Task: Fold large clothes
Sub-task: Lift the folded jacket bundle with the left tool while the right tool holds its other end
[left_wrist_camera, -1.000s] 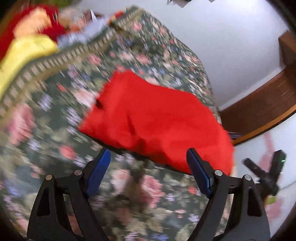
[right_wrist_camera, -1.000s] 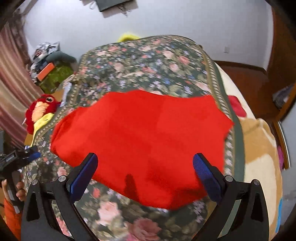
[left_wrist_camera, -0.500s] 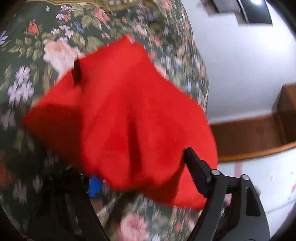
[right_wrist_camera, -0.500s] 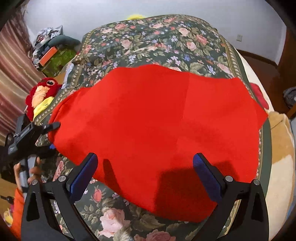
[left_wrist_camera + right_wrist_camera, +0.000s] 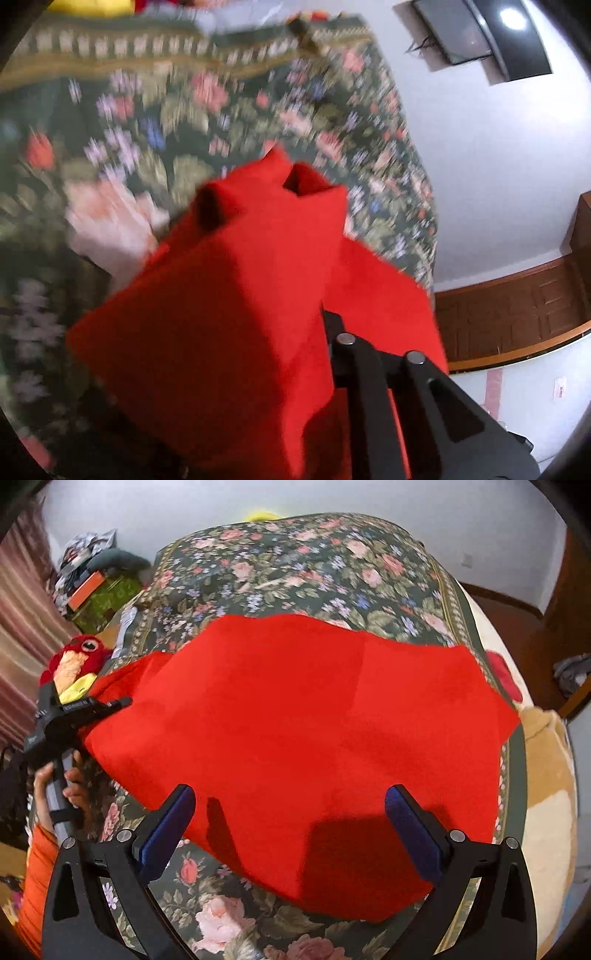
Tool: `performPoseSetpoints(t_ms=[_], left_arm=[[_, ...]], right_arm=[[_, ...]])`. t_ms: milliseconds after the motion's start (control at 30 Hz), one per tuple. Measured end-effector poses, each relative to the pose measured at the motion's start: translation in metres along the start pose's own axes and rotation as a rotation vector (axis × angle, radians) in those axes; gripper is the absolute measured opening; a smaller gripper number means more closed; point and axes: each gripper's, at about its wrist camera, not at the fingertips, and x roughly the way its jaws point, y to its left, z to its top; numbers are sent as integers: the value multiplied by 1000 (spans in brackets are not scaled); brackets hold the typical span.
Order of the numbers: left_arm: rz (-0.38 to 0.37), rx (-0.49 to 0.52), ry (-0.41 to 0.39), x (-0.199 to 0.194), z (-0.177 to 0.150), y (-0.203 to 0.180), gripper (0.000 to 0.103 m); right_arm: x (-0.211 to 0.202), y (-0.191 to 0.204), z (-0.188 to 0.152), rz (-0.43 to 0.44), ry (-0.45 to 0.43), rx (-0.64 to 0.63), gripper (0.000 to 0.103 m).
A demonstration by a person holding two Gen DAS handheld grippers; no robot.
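Item: red garment (image 5: 295, 738), large, plain, soft matte weave, no print visible. Spread nearly flat across the near half of the floral bedspread (image 5: 314, 565); right-hand corner reaching the bedspread's right border, near hem just short of its near edge. One faint vertical crease down the middle; otherwise smooth.

Progress: early. Laid out and ready, no finished fold to be seen. Left edge bunched and raised off the bedspread in peaked ridges (image 5: 236, 295), apparently the start of a first fold toward the middle. Remaining, by judgement: carrying that edge across, matching the opposite side, then folding lengthwise.

Left gripper (image 5: 122, 702): jaws closing, cloth pinched between them at the garment's left edge; fingertips hidden under fabric in its own view. Held by a hand (image 5: 62, 782) in an orange sleeve (image 5: 35, 886).

Right gripper (image 5: 288, 823): jaws spread wide, blue pads (image 5: 164, 836) hovering above the near hem, nothing grasped.

Also present: red plush toy (image 5: 75, 661) beyond the bedspread's left edge.
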Motion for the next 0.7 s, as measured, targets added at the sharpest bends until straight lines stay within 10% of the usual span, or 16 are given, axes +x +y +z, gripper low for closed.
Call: performPoseSetpoints(t_ms=[433, 700], left_arm=[[-43, 72, -343, -123, 8, -61, 9], [-24, 145, -321, -128, -1, -93, 9]], right_arm=[[18, 84, 43, 88, -12, -164, 102], [80, 132, 25, 165, 173, -282, 103]])
